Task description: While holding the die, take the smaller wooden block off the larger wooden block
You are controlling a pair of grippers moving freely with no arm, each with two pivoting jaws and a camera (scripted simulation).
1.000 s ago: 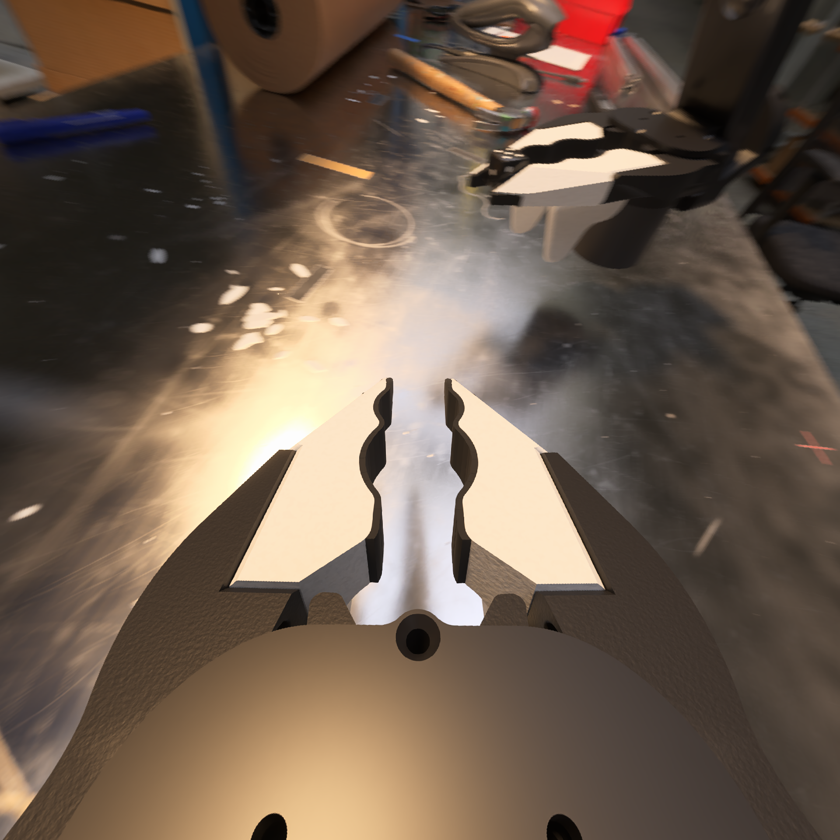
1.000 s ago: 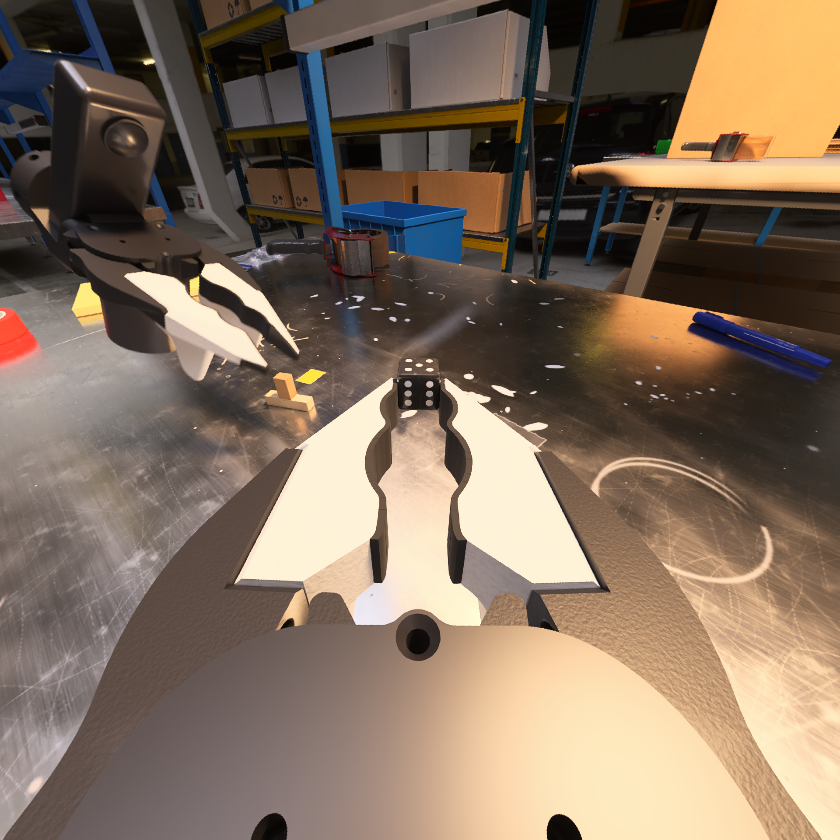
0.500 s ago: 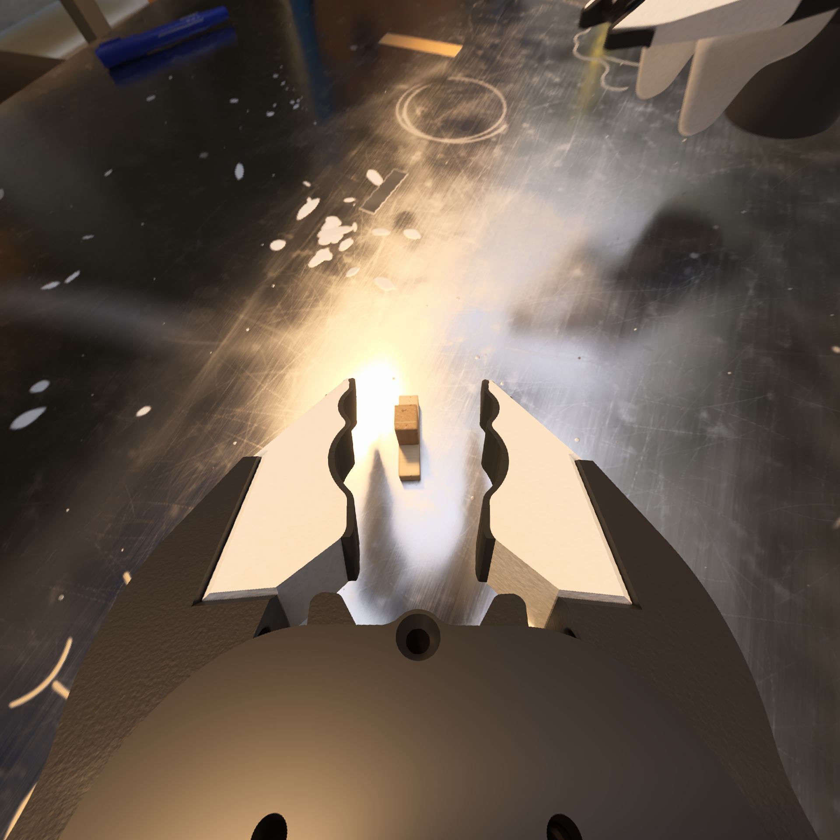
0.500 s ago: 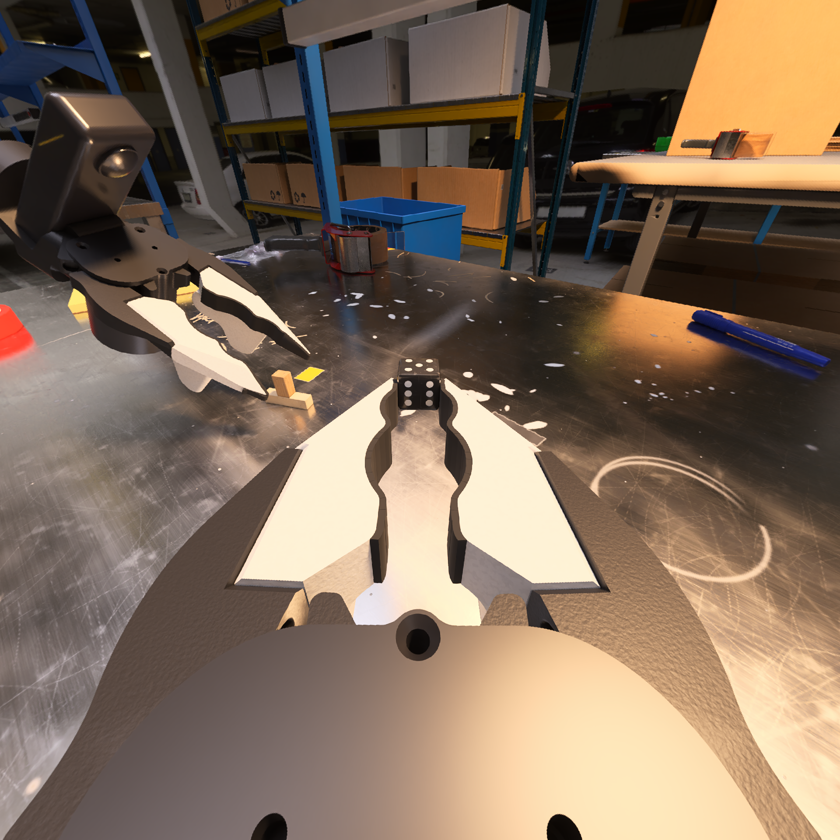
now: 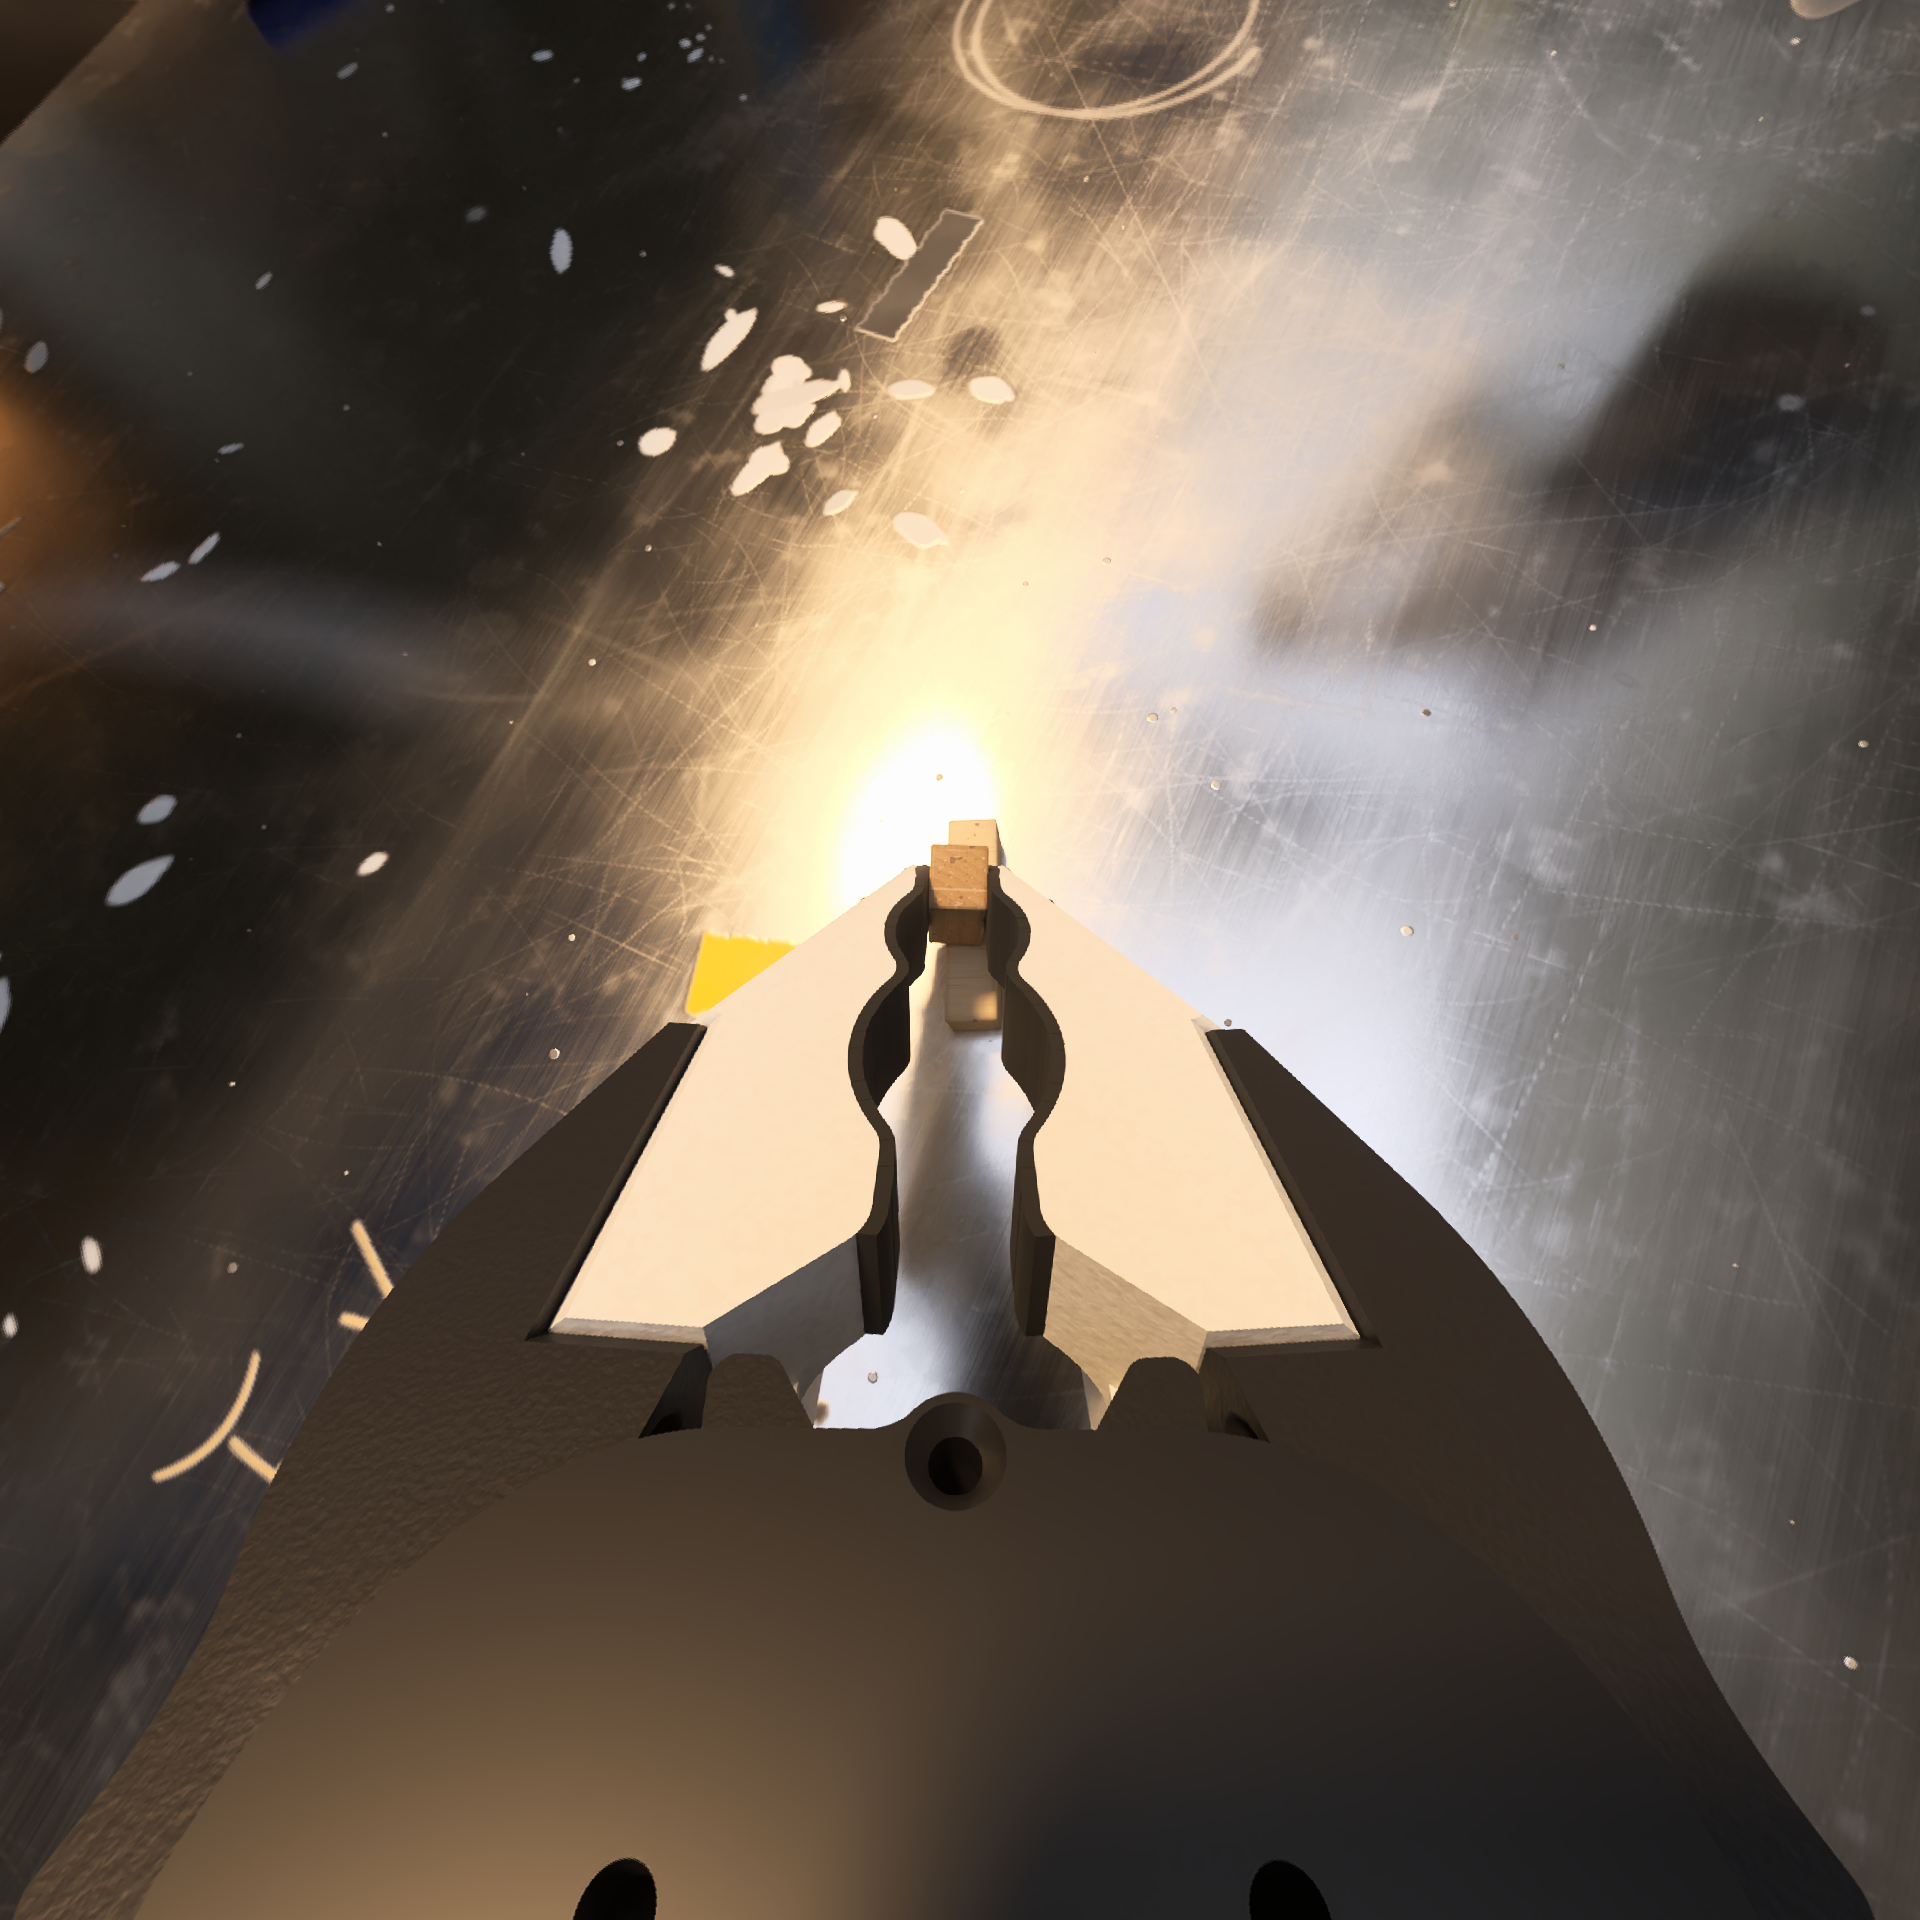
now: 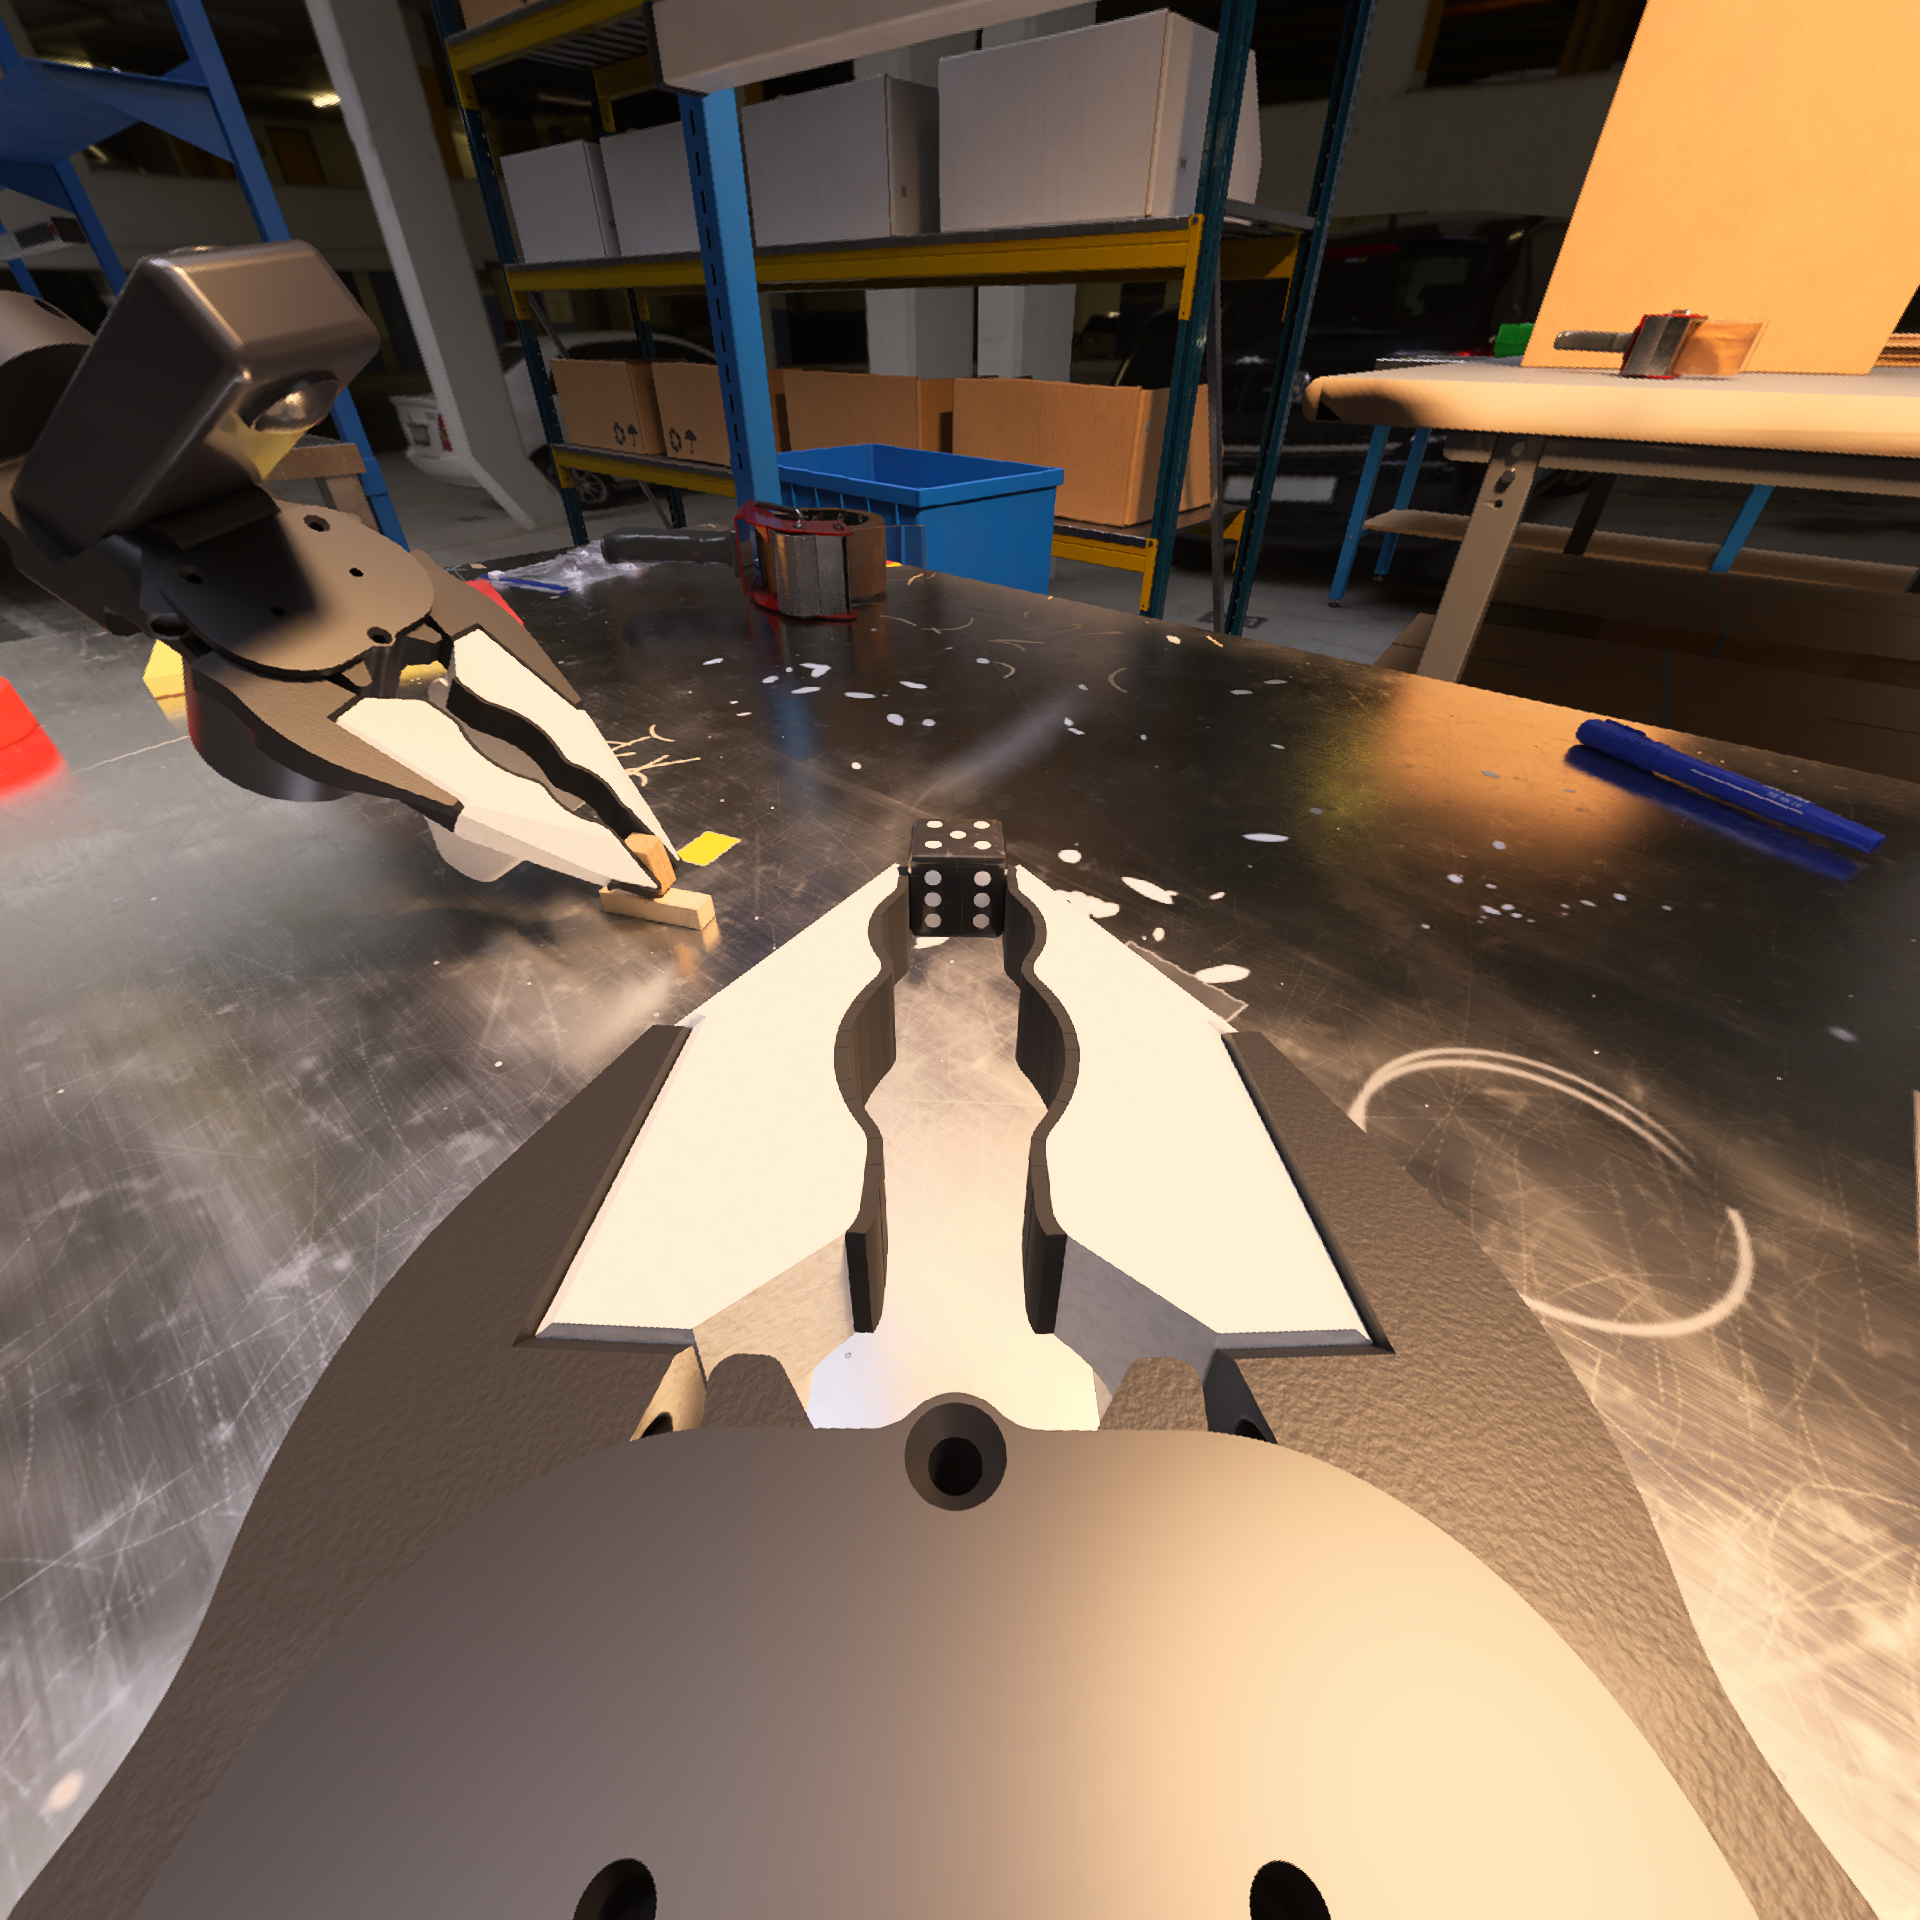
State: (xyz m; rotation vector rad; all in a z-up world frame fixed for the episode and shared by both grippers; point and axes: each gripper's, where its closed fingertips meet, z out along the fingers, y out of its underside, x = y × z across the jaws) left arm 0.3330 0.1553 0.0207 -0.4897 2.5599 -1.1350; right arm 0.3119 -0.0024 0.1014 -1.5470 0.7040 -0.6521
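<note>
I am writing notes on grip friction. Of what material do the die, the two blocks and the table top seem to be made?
The die looks like glossy black plastic with white pips, though its sheen leaves this open. The smaller wooden block is darker and speckled, perhaps cork-like, unvarnished. The larger wooden block is pale, matte wood. The table seems to be bare metal: reflective, finely scratched, spattered with white paint.

Each claw had a broad, rounded dark brown body with a fine grained texture, lighter tan where light fell on it. The left claw [image 5: 958, 883] and the right claw [image 6: 956, 883] each carried two flat, cream-white fingers [image 6: 758, 1122] tapering to points, their dark inner edges cut in wavy scallops. A round socket sat at the base between the fingers, and two dark holes marked the near body edge. Seen from the right wrist view, the left claw [image 6: 649, 868] bore a boxy dark camera housing [image 6: 187, 374] with a lens, and small screw holes dotted its plate.
</note>
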